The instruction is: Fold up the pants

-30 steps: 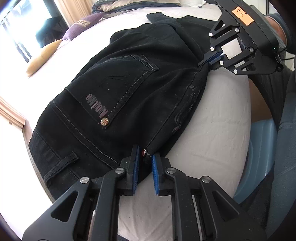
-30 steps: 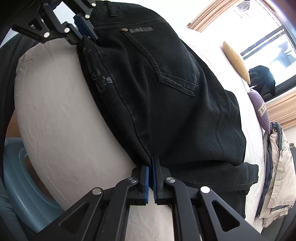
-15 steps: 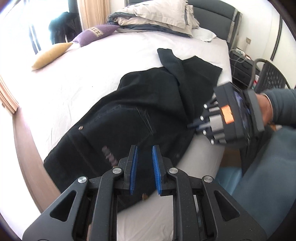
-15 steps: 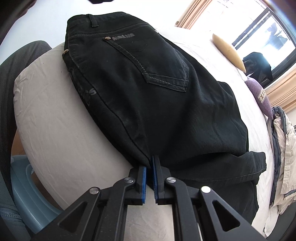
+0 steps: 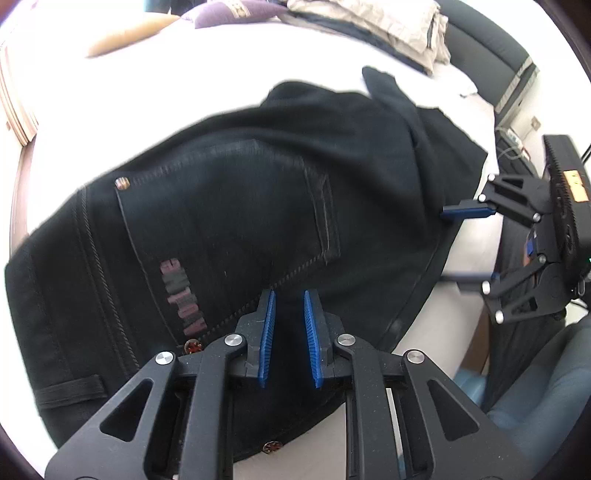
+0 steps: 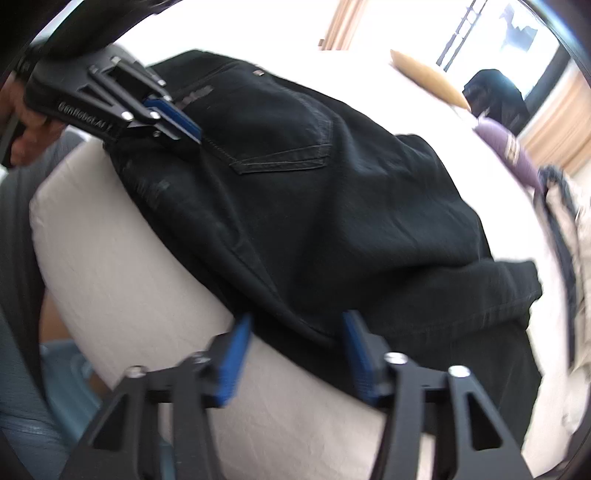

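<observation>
Though between opening jaws, pants (image 6: 314, 206) unpinched.

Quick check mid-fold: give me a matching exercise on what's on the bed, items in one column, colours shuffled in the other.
Things:
1. pants
2. long cushion
3. patterned cushion
4. bed sheet

Colours:
A. white
B. black
C. purple
D. yellow

Pairs: 1-B, 2-D, 3-C, 4-A

We see a yellow pillow (image 5: 127, 35) and purple pillow (image 5: 225, 13) at eleven o'clock. Folded beige bedding (image 5: 402, 27) lies at one o'clock.
</observation>
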Available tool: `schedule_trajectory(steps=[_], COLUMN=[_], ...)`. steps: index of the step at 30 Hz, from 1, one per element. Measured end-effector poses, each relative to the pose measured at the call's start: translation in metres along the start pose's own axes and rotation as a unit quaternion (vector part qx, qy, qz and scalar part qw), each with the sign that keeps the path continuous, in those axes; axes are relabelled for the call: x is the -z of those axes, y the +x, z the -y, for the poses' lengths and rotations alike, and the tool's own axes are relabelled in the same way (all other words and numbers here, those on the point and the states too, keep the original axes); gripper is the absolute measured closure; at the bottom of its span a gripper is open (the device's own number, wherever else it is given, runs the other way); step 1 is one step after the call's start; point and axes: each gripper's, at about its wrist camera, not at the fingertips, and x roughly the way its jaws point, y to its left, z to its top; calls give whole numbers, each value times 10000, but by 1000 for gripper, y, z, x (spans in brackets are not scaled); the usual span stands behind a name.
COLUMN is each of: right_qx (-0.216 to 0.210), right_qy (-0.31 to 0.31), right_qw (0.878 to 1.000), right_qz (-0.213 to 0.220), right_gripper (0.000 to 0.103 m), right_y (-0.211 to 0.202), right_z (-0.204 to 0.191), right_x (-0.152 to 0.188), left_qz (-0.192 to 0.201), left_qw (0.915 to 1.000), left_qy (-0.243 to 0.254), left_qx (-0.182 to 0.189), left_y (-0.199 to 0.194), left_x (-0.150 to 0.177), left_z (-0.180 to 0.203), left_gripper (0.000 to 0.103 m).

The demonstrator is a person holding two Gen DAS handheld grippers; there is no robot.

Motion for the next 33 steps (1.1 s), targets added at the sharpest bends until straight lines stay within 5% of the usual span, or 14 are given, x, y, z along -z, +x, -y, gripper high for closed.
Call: schedule_trajectory(steps=[5,8,11,14,18,23,27,33], right_qx=[-315,-583,-719,-867,-1027,-1443,-1631,-1661], right_qy=[624,996,1825,3187,4815,5987,6551,6943], right_qw=[9969,9923,9785,9398,8599,7703,7178,6838], right_qz=[372,443,642,880,1351,1655,1703,1510], right_gripper=[36,36,37,37,37,40,43,44], right_y=[-17,-19,-27,-33,-28,14,51,86], right_z=[24,42,89,168,275,365,405,429], right_x=[-12,-12,2,28,63,83,96,103], left_qz=[541,167,-309,-206,-334,-362,-353,-353], left_qw=[9978,9991,9986,9958,9971,9956,9955,9942], left_qy=[119,181,-257,-643,-547,-722,-751,-848], left_qx=[377,348,340,626,399,485,467,560], left_y=[-6,32,71,70,73,74,78,85], left_x=[-46,-61,-55,-55,-62,-72,-60,-55], left_z=[30,43,28,15,24,24,14,9], left_gripper=[87,87,87,88,87,88,88,88])
